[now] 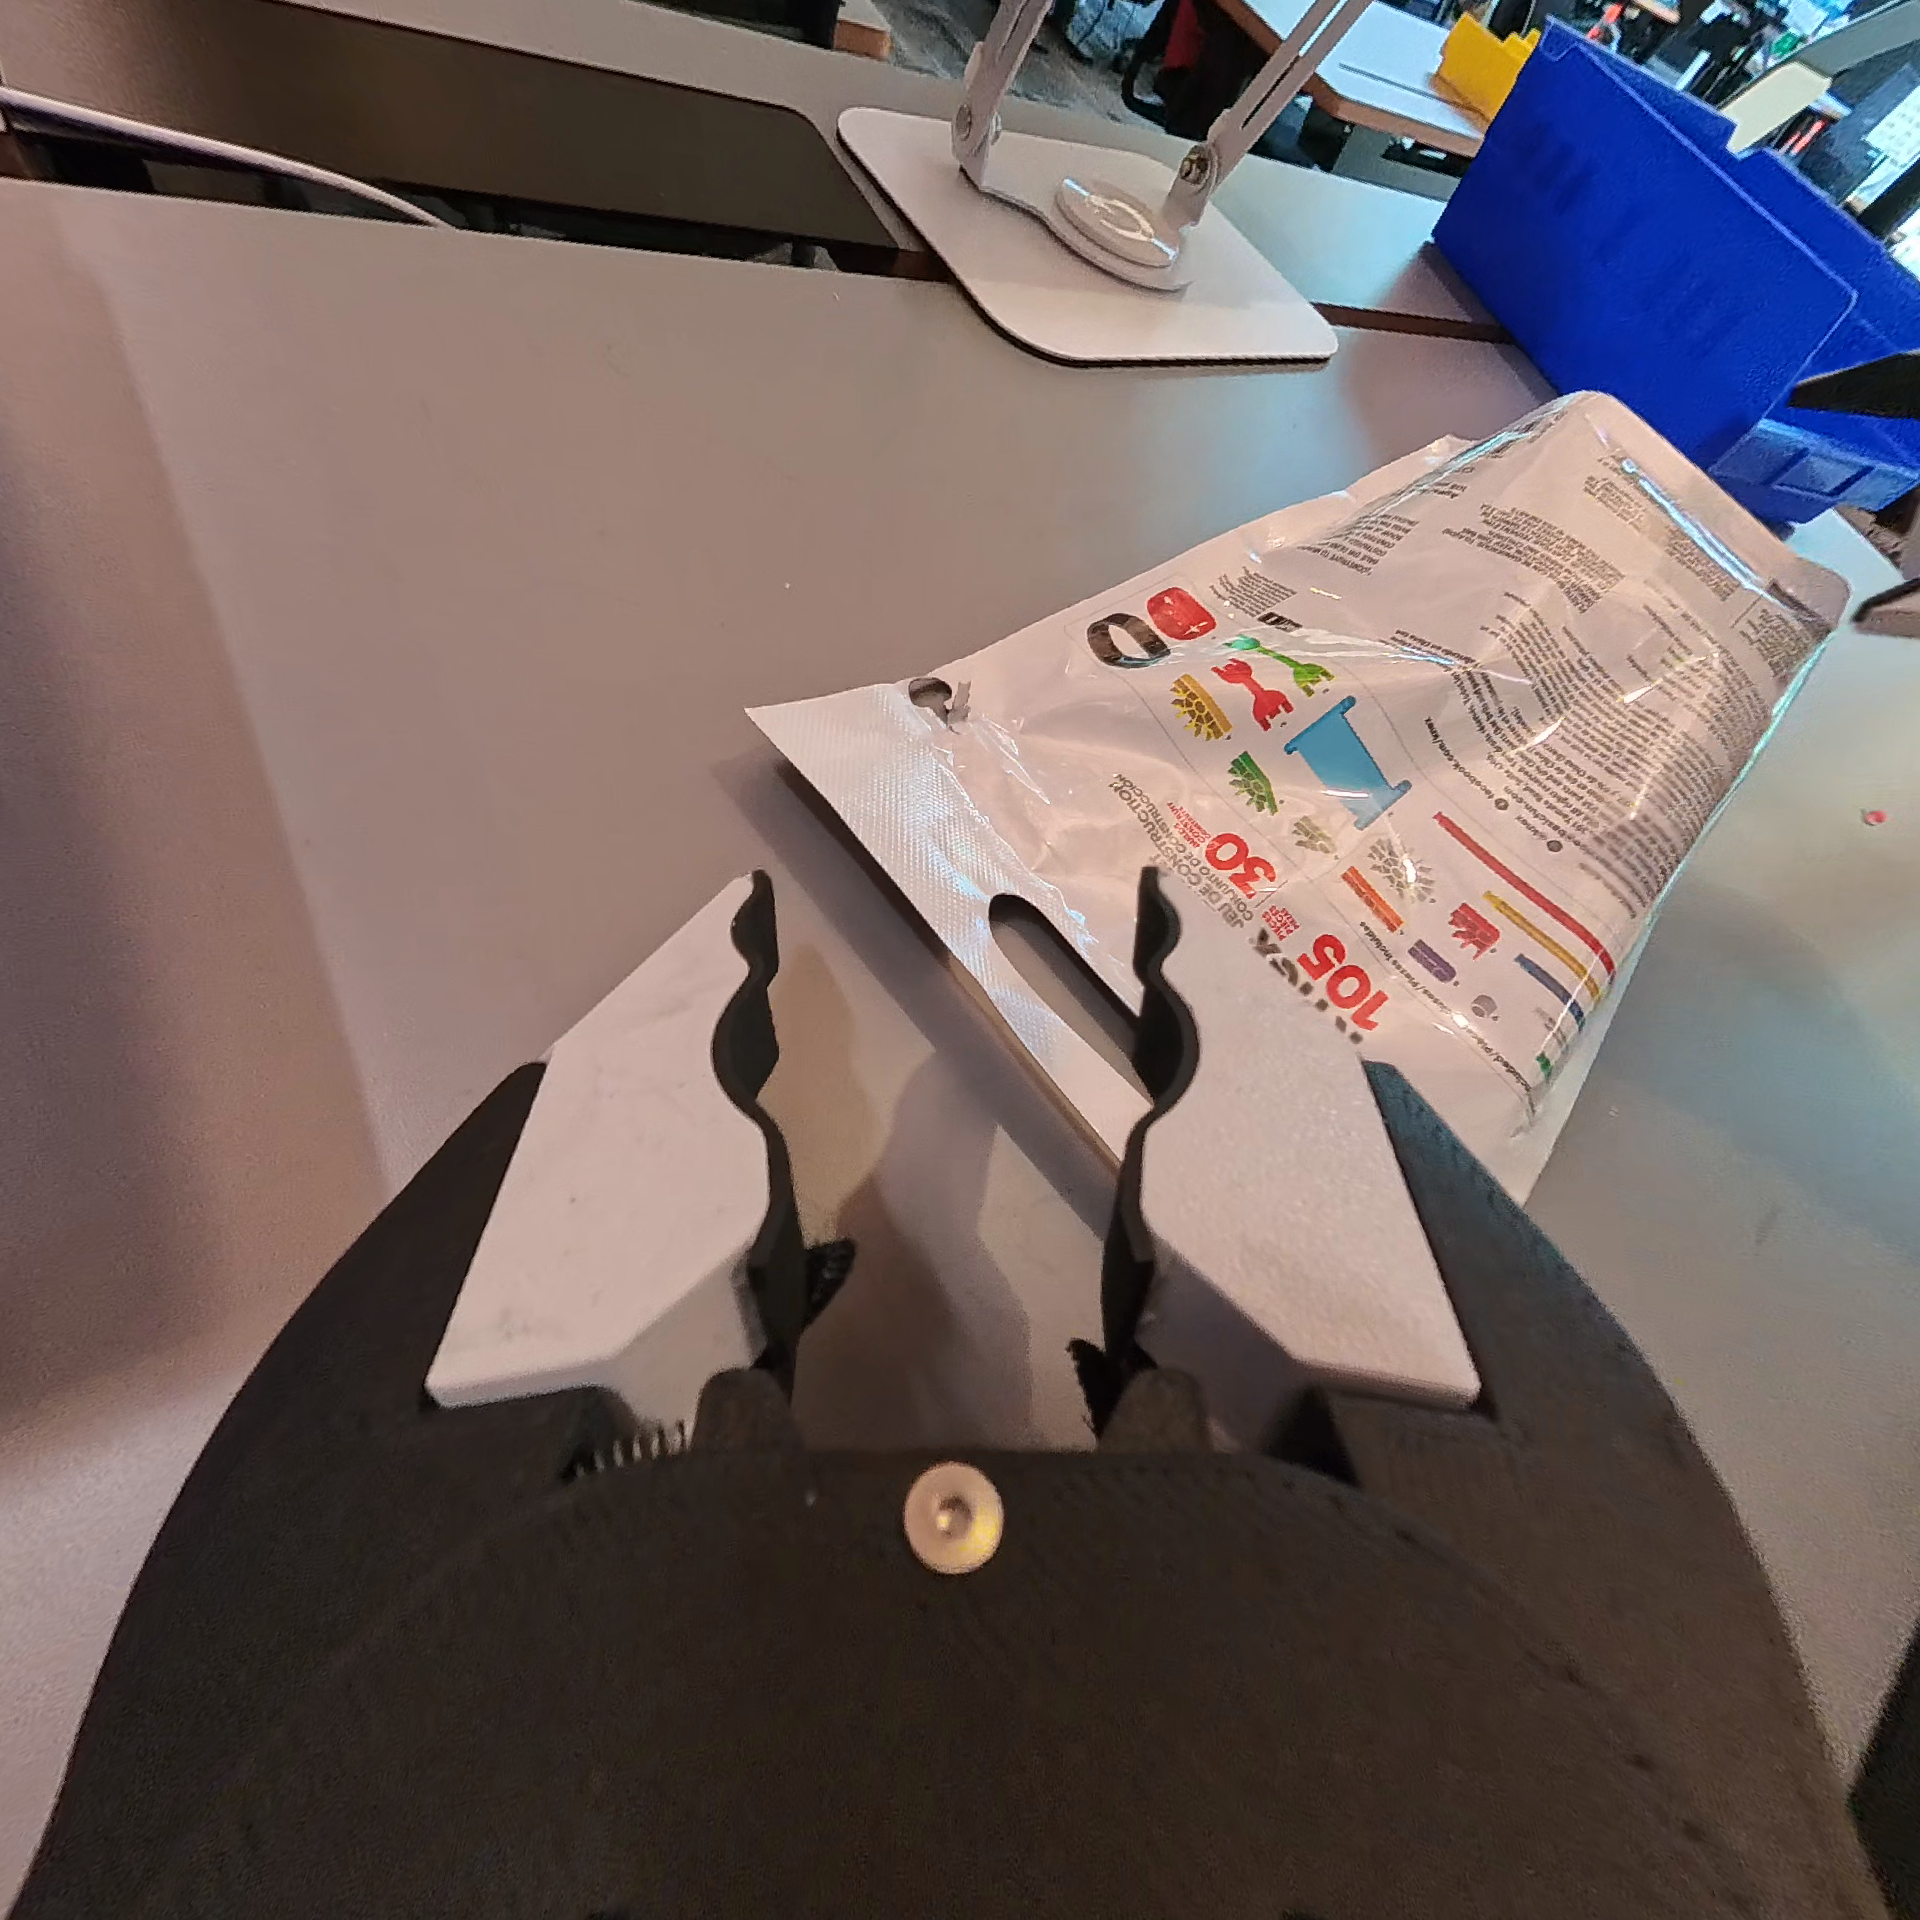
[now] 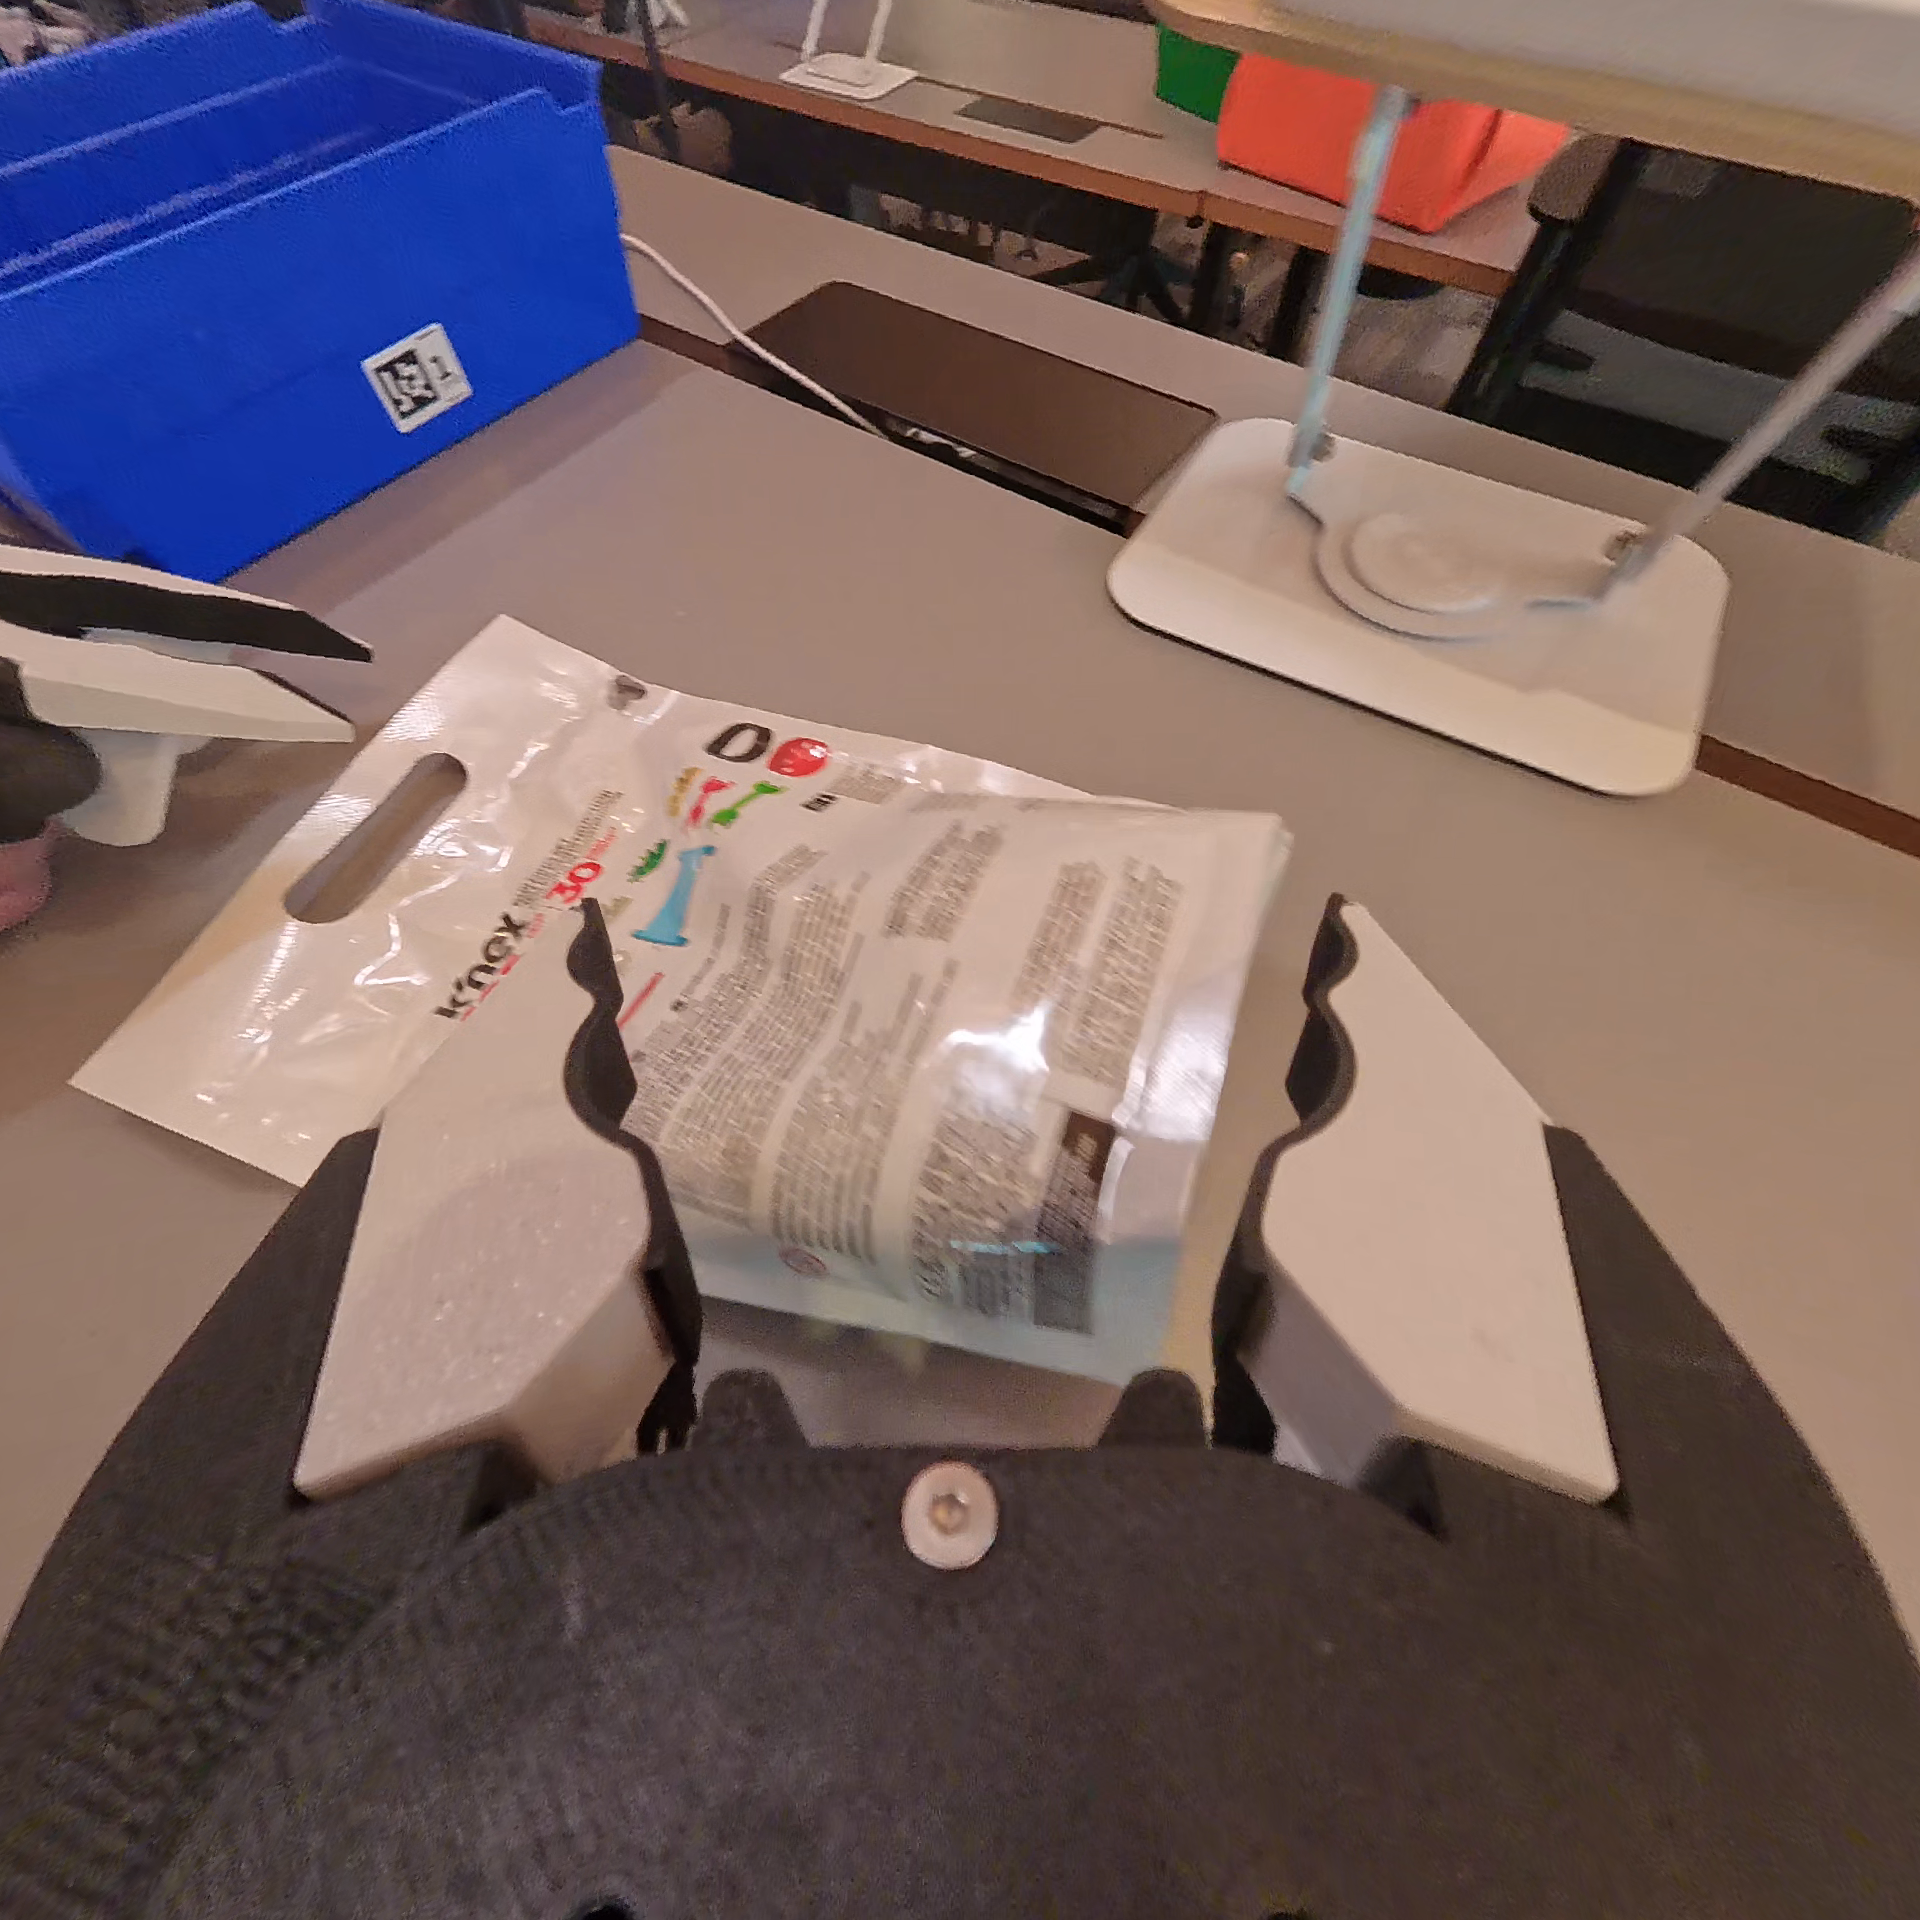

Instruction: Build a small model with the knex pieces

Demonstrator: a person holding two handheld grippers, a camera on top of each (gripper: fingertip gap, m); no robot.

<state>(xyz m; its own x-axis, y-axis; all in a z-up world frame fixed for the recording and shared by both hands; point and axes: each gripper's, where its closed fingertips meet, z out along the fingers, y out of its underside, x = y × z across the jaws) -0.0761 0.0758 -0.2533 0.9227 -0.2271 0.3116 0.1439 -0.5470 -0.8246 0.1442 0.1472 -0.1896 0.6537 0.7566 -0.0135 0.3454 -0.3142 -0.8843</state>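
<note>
We see one bag (image 1: 1382,748) lying flat on the grey table (image 1: 468,623) — a glossy white plastic pouch with a flat sealed header at one end, a slotted carry handle (image 1: 1049,956) cut through that header, a small hang hole near one header corner, and a fuller, puffed body at the other end. Its upper face carries dense blocks of small print and a cluster of coloured toy-part pictures in red, green, blue and yellow. The long axis runs from the header, which points toward our left gripper (image 1: 956,894), to the bulging bottom end, which lies toward our right gripper (image 2: 961,925).

The left gripper is partly open with nothing between its fingers; its right finger overlaps the header beside the handle slot, though we cannot tell whether it touches.

The right gripper is spread wide, its fingers to either side of the bag's bottom end and holding nothing — the right wrist view is somewhat blurred, so contact is unclear.

Beyond the bag stand one blue bin (image 2: 301,270) with a white sticker on its wall, and one white stand base (image 2: 1434,613) with thin metal legs.
</note>
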